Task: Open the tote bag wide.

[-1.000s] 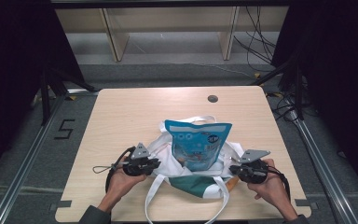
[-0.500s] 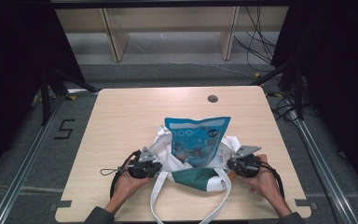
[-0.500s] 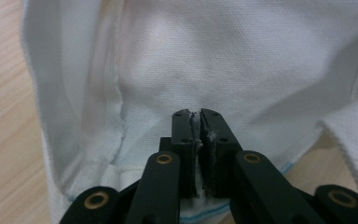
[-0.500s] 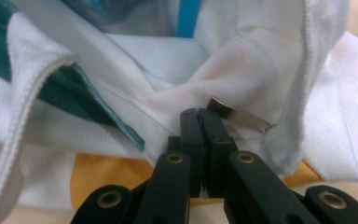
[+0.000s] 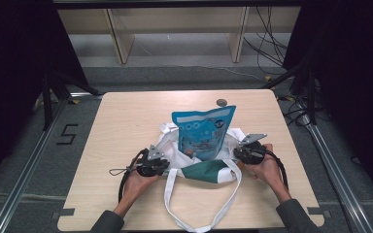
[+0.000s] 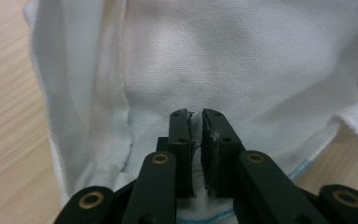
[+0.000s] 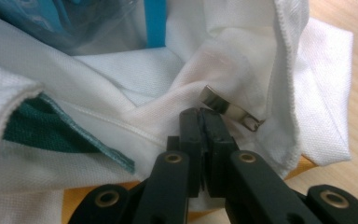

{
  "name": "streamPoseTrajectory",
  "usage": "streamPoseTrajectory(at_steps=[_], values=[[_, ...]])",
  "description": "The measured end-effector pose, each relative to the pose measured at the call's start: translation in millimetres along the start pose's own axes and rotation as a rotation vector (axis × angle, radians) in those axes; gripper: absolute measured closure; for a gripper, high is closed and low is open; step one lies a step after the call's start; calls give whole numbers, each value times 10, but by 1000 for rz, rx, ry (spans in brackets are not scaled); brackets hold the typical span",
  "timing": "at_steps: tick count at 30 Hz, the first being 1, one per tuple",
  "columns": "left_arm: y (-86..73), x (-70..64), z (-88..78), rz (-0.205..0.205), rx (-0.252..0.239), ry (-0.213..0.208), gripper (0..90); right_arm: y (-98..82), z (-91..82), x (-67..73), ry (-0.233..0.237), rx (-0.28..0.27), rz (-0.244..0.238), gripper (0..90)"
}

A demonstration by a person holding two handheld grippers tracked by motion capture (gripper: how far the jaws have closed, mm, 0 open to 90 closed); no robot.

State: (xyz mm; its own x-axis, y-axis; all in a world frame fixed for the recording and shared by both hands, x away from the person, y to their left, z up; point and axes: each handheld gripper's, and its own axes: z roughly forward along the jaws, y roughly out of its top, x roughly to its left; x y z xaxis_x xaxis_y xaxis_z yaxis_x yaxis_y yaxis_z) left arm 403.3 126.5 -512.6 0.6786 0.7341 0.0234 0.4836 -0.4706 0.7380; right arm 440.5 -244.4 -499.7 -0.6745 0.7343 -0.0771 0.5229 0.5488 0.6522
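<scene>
Where the left hand-held gripper (image 6: 195, 122) meets the white cloth bag (image 6: 242, 60), its two black jaws stand nearly together with a thin fold of the white fabric pinched between them. The right hand-held gripper (image 7: 200, 122) is likewise closed down on a fold of the bag's white cloth, just below a small shiny metal piece (image 7: 230, 111) tucked in the fabric. From the high view, the left hand-held gripper (image 5: 151, 164) sits at the bag's left edge and the right hand-held gripper (image 5: 248, 149) at its right edge, each in a hand. A blue pouch (image 5: 204, 131) stands upright in the bag (image 5: 172, 141), a dark green panel (image 5: 206, 172) lies at its front, and white straps (image 5: 201, 221) loop toward the person. All rests on the pale wooden worktop (image 5: 126, 116), near its front half.
</scene>
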Motion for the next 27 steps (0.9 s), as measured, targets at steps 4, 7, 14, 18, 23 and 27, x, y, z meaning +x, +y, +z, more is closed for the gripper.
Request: streamPoseTrajectory(at_steps=[4,7,14,18,23,27], values=[[82,1,-120,-5,-47,9,760,44,-123,-5,-5,-4,-16,805],[308,86,-326,18,-124,42,761,124,-332,21,20,-112,11,811],[554,276,-230,-47,-169,36,811,266,-493,319,161,-189,-58,863],[683,378,-63,-61,-142,25,835,308,-409,468,215,-127,-77,900],[788,655,174,-74,-12,53,863,189,-473,644,241,-58,-158,900],[748,742,397,-156,34,41,877,63,-418,752,255,-1,-157,900]])
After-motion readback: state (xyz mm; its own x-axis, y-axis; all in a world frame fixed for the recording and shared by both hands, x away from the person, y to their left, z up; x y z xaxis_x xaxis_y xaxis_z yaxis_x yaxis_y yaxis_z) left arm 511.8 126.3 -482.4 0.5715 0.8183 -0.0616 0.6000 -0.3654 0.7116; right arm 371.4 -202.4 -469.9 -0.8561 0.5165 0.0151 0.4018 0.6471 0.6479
